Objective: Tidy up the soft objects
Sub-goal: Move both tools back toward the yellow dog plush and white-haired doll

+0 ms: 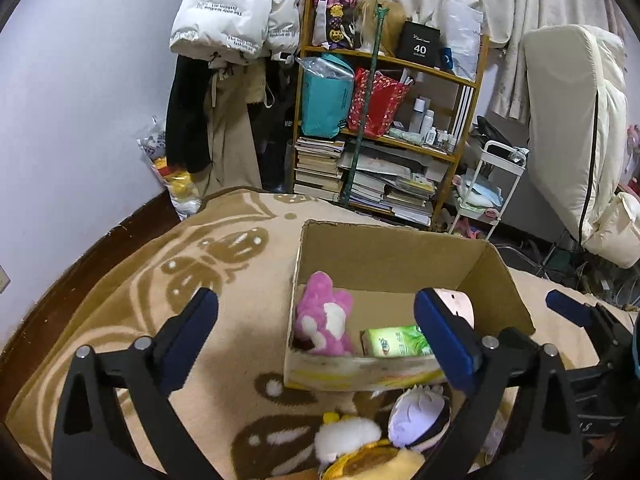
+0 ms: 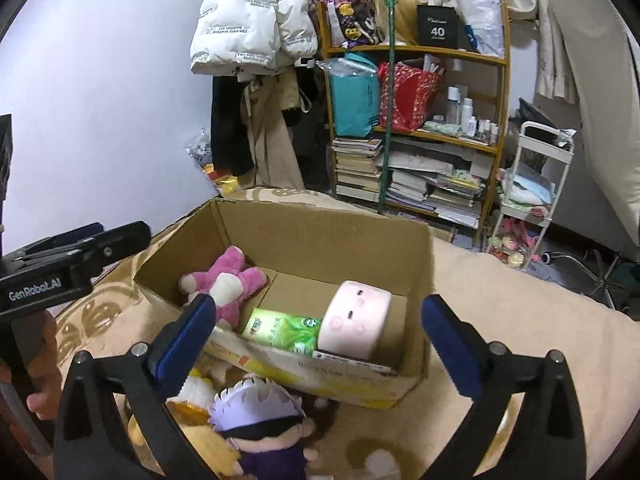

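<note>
An open cardboard box [image 1: 384,256] [image 2: 320,236] sits on a beige patterned blanket. Inside lie a pink plush [image 1: 322,316] [image 2: 224,280], a green tissue pack [image 1: 396,342] [image 2: 286,328] and a pale pink block plush [image 2: 356,318], partly hidden in the left wrist view [image 1: 460,304]. In front of the box lie a purple-haired doll [image 1: 418,416] [image 2: 260,420] and a yellow and white plush [image 1: 360,448] [image 2: 196,416]. My left gripper [image 1: 316,340] is open and empty above the box's near left. My right gripper [image 2: 316,340] is open and empty above the box's near wall.
The blanket [image 1: 224,280] [image 2: 500,304] covers the surface. Behind stand a wooden shelf [image 1: 384,120] [image 2: 420,120] with books and bags, hanging coats [image 1: 228,80], a white cart [image 1: 488,184] [image 2: 532,184] and a wall at left.
</note>
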The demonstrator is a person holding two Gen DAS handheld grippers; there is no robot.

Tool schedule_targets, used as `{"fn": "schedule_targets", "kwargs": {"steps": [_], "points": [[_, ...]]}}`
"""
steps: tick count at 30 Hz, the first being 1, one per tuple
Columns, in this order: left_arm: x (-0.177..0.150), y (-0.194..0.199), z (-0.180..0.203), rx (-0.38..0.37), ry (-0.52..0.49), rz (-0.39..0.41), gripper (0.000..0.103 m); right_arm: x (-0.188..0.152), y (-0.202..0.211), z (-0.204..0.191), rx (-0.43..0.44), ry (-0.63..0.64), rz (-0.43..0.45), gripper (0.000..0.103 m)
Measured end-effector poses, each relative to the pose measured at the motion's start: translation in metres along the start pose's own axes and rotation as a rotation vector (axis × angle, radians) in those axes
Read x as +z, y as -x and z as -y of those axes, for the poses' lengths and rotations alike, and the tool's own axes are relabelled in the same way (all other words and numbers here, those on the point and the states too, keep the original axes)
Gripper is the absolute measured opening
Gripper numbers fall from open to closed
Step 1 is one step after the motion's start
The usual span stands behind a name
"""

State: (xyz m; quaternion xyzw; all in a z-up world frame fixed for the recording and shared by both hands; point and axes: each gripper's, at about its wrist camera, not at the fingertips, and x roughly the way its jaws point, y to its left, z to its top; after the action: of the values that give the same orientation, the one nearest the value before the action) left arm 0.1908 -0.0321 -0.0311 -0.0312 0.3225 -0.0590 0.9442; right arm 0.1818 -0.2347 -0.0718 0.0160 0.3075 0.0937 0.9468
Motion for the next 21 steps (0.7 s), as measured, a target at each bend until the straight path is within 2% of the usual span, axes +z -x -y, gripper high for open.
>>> {"fn": "schedule_targets", "kwargs": {"steps": [6, 10, 15, 21], "points": [[-0.009, 0.023, 0.0, 0.012, 0.006, -0.002, 0.101, -0.006, 0.027, 0.004, -0.019, -0.013, 0.011, 0.103], [-0.016, 0.033, 0.004, 0.022, -0.009, -0.017, 0.101, -0.014, 0.044, 0.007, 0.0, -0.031, 0.004, 0.103], [-0.027, 0.048, 0.014, 0.006, -0.052, -0.036, 0.101, -0.025, 0.065, 0.01, -0.029, -0.061, 0.003, 0.103], [-0.041, 0.063, 0.024, 0.004, -0.094, -0.049, 0.101, -0.04, 0.089, 0.016, -0.023, -0.12, 0.006, 0.103]]}}
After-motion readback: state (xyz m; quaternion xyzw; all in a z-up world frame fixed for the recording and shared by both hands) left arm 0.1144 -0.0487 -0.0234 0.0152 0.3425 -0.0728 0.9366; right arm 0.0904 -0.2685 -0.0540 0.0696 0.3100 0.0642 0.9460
